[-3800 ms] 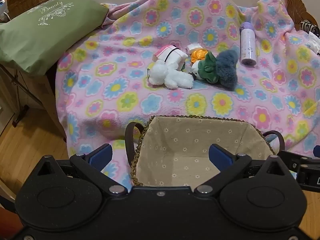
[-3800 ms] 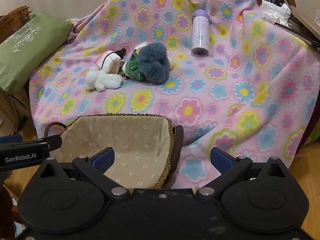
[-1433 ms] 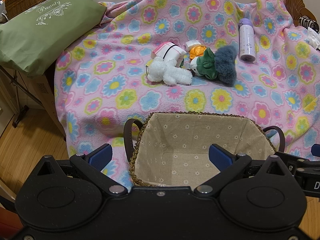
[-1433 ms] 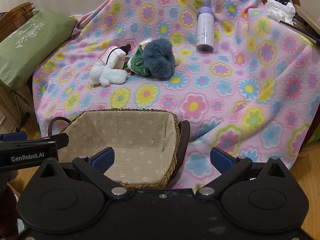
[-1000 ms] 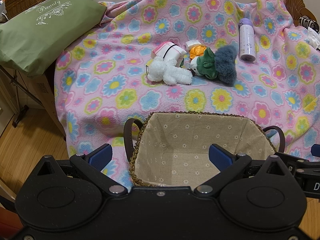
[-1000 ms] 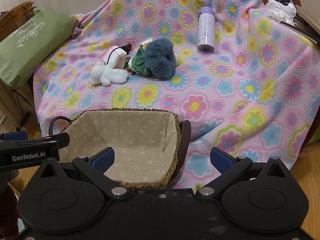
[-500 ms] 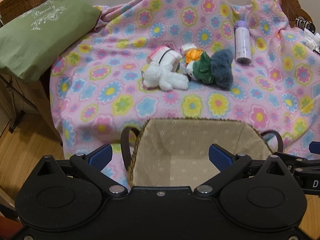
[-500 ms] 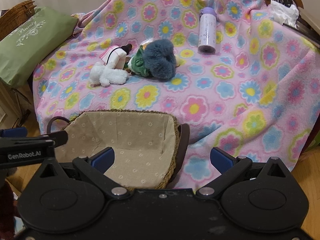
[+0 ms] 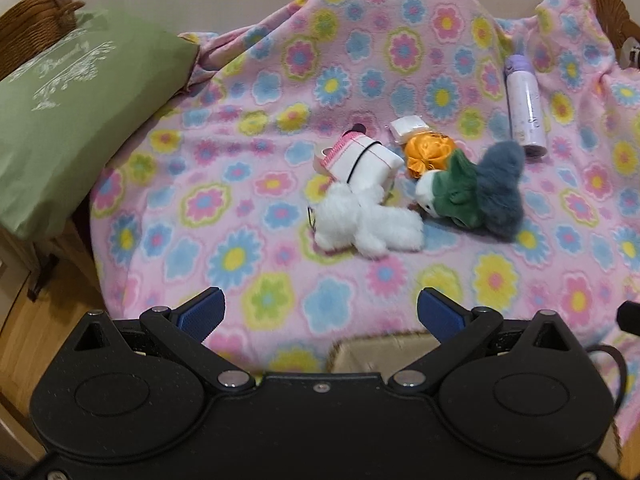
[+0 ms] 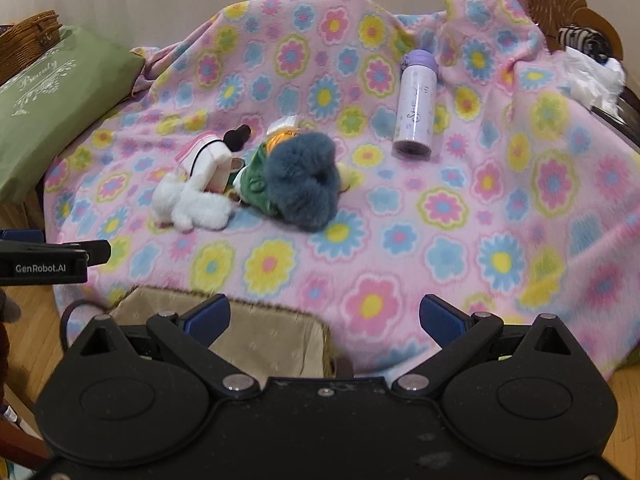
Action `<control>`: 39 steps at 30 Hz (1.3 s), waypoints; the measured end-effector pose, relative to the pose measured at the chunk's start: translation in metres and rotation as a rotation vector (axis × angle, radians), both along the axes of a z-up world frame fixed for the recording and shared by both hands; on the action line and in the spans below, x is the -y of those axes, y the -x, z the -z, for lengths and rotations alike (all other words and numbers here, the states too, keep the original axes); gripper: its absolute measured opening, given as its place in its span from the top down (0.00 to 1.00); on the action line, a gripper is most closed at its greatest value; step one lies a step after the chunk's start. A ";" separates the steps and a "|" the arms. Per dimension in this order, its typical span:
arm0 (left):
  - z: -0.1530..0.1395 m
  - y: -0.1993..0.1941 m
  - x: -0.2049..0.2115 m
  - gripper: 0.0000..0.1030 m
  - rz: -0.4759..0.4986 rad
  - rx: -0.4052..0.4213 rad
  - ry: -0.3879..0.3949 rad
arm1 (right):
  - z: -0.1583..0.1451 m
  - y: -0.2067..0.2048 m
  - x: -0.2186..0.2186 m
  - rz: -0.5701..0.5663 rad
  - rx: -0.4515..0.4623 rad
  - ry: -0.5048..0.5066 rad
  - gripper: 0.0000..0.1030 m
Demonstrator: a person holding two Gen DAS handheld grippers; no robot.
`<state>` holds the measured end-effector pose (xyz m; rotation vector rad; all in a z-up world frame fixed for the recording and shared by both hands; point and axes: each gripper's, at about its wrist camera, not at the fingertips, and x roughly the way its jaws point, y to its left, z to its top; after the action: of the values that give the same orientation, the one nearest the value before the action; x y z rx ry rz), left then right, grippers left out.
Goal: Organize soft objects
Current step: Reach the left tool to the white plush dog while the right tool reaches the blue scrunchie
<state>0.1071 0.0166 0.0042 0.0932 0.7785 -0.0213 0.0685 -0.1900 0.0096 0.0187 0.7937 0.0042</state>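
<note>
A white plush toy [image 9: 366, 222] lies mid-blanket, with a white and pink pouch [image 9: 362, 160] behind it. Beside them lie a green and grey-blue furry plush [image 9: 476, 196] and an orange satin item [image 9: 430, 152]. The same pile shows in the right wrist view: white plush [image 10: 190, 204], grey-blue plush [image 10: 300, 184]. The lined wicker basket [image 9: 380, 354] [image 10: 264, 336] sits low at the blanket's near edge, mostly hidden by the grippers. My left gripper [image 9: 320, 314] is open and empty, above the blanket. My right gripper [image 10: 324, 316] is open and empty.
The flowered pink blanket [image 9: 280, 92] covers the surface. A lilac bottle [image 9: 526, 108] [image 10: 414, 120] lies at the back right. A green pillow [image 9: 68, 108] and a wicker hamper [image 9: 28, 28] stand on the left. Wooden floor [image 9: 24, 336] lies below left.
Both grippers have moved forward and up toward the toys. The basket has dropped to the bottom of both views, and the toys look larger and closer.
</note>
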 end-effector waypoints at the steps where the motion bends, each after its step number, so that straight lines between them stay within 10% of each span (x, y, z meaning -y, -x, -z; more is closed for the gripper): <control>1: 0.001 -0.007 0.000 0.03 0.009 -0.002 -0.001 | 0.001 -0.008 0.001 -0.005 -0.002 0.005 0.02; 20: 0.066 -0.125 0.013 0.03 0.127 -0.091 -0.053 | 0.028 -0.138 -0.014 -0.052 -0.071 0.028 0.02; 39: 0.099 -0.160 -0.011 0.02 0.228 -0.022 0.140 | 0.047 -0.187 -0.004 0.050 -0.080 0.018 0.02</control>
<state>0.2673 0.0275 -0.0948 0.0487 0.7826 -0.2930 0.2553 -0.1862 -0.0370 0.0220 0.8733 -0.0517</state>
